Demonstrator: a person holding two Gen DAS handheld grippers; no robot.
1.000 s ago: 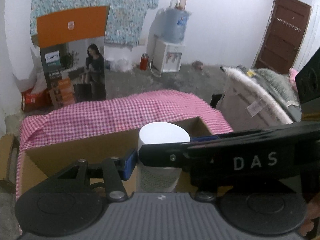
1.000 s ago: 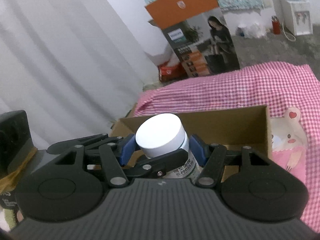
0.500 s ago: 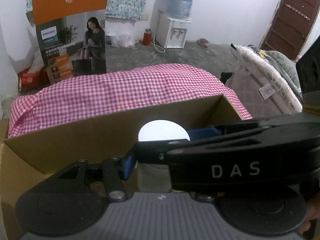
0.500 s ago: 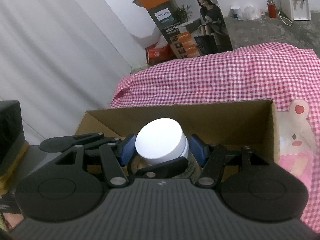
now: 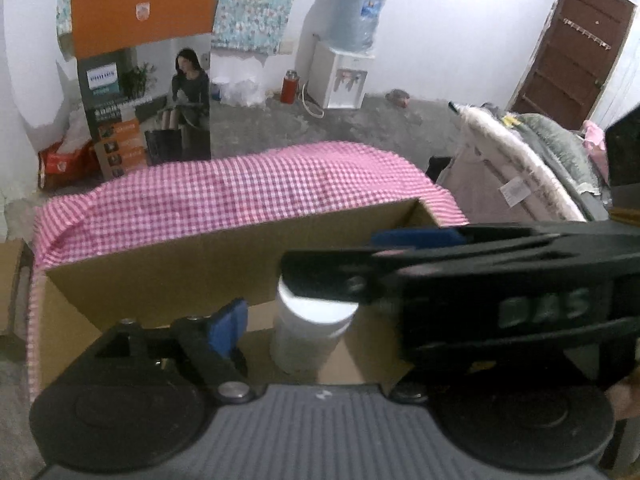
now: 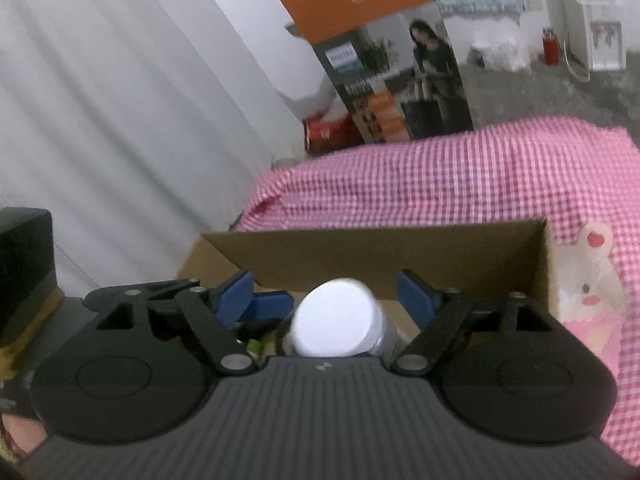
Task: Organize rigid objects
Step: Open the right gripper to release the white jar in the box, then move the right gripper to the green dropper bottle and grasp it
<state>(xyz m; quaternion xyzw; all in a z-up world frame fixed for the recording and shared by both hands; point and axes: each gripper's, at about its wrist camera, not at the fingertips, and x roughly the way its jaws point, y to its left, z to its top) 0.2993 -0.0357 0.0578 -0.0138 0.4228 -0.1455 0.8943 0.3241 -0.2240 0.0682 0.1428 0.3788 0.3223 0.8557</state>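
Observation:
A white-capped jar point(image 5: 310, 326) stands inside an open cardboard box point(image 5: 168, 264) on a pink checked cloth. It also shows in the right wrist view point(image 6: 338, 328), free between the wide-apart blue pads of my open right gripper point(image 6: 326, 294). In the left wrist view my left gripper point(image 5: 316, 320) is open; its left blue pad point(image 5: 226, 326) is apart from the jar, and its right finger is hidden behind the other gripper point(image 5: 460, 280), which crosses the view above the jar.
The box's far wall point(image 6: 380, 256) rises just beyond the jar. A pink bear-print item point(image 6: 588, 280) lies right of the box. A tall Philips carton point(image 5: 148, 92), a water dispenser point(image 5: 344, 68) and a heap of bedding point(image 5: 520, 160) stand beyond the table.
The jar was gripped by both grippers and lowered into the box. Both grippers have now opened and let it go; the jar stands on the box floor.

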